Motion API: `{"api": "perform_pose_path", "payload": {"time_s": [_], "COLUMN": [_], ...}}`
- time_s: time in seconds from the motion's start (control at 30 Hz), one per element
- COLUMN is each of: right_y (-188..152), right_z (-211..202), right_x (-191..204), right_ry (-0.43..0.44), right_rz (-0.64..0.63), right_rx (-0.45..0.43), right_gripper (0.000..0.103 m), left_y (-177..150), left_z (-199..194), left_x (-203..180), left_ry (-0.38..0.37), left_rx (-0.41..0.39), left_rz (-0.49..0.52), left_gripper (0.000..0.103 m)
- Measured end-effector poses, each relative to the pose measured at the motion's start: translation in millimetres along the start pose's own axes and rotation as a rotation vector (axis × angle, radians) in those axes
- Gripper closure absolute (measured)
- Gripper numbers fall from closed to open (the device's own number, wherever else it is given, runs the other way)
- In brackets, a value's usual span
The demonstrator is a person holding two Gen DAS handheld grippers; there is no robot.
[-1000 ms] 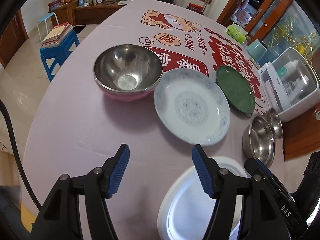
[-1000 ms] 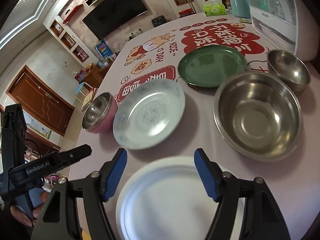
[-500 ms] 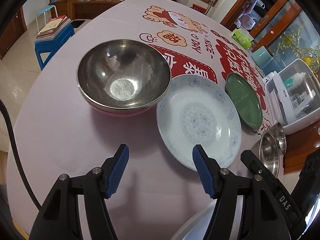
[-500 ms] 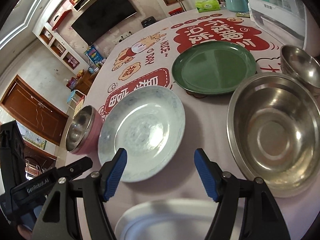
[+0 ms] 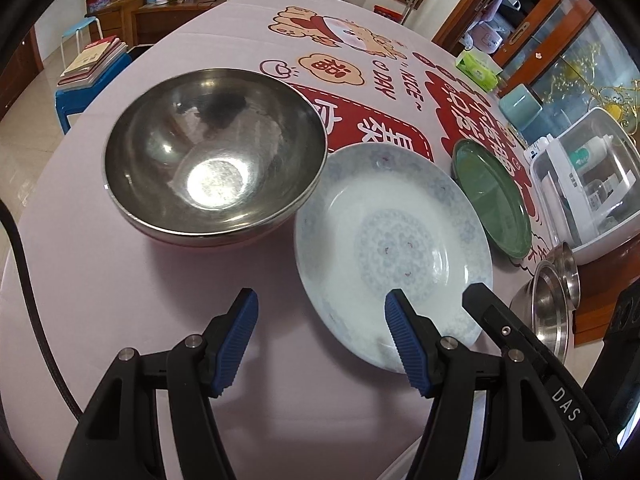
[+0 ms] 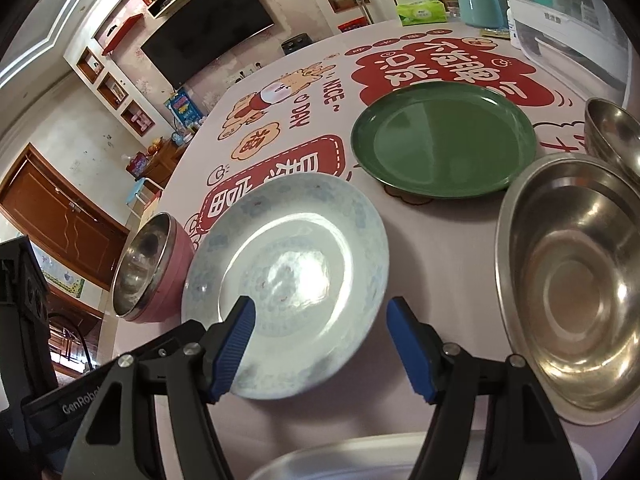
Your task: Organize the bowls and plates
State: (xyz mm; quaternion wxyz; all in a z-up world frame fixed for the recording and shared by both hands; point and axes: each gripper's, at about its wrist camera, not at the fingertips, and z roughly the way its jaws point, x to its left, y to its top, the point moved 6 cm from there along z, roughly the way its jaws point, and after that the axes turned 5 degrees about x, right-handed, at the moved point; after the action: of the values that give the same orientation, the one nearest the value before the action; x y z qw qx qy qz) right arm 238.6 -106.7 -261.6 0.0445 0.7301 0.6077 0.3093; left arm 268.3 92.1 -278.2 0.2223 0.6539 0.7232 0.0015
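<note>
both empty: the left hand-held gripper (image 5: 318, 340) gapes, the right hand-held gripper (image 6: 318, 346) is closing, nearing the pale blue-patterned ceramic plate (image 6: 288, 276); next, straddle its rim.

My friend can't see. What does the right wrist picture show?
The right gripper, jaws closing on nothing, hovers over a pale patterned plate. Beyond it sits a green plate, with a steel bowl to the right and a pink bowl to the left.

patterned plate (image 5: 394, 240) lies between pink-sided bowl (image 5: 216, 168) and green plate (image 5: 492, 200).
</note>
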Motion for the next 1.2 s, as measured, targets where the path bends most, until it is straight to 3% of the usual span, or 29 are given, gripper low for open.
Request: {"api": "perform_pose_path", "payload": {"time_s": [0.27,0.5,0.8,1.03,1.2], "right_y": [6,9,13,15,17], "right_z": [9,22,29,29,29], "right_x": [-2,-13,-17,-18,-25], "right_ry": [-0.029,-0.045,-0.048,-0.053,-0.085], "right_rz": [0.002,0.040,0.042,0.030,0.034], "right_rx": [0.001,0.028,0.025,0.007,-0.001], "right_gripper": [0.041,0.056,0.066,0.069,0.089], "left_y": [2,5,8,10,10], "left_z": [11,18,28,32,33], "left_x": [-4,-6,-10,-11,-13], "left_ry": [-0.008,-0.016,-0.024,-0.009,0.012], "left_rx": [0.012,0.024,0.033,0.021,0.011], "left_rz": [0.007,0.012,0.028,0.044,0.078], "left_gripper": [0.046,0.060,0.065,0.069,0.070]}}
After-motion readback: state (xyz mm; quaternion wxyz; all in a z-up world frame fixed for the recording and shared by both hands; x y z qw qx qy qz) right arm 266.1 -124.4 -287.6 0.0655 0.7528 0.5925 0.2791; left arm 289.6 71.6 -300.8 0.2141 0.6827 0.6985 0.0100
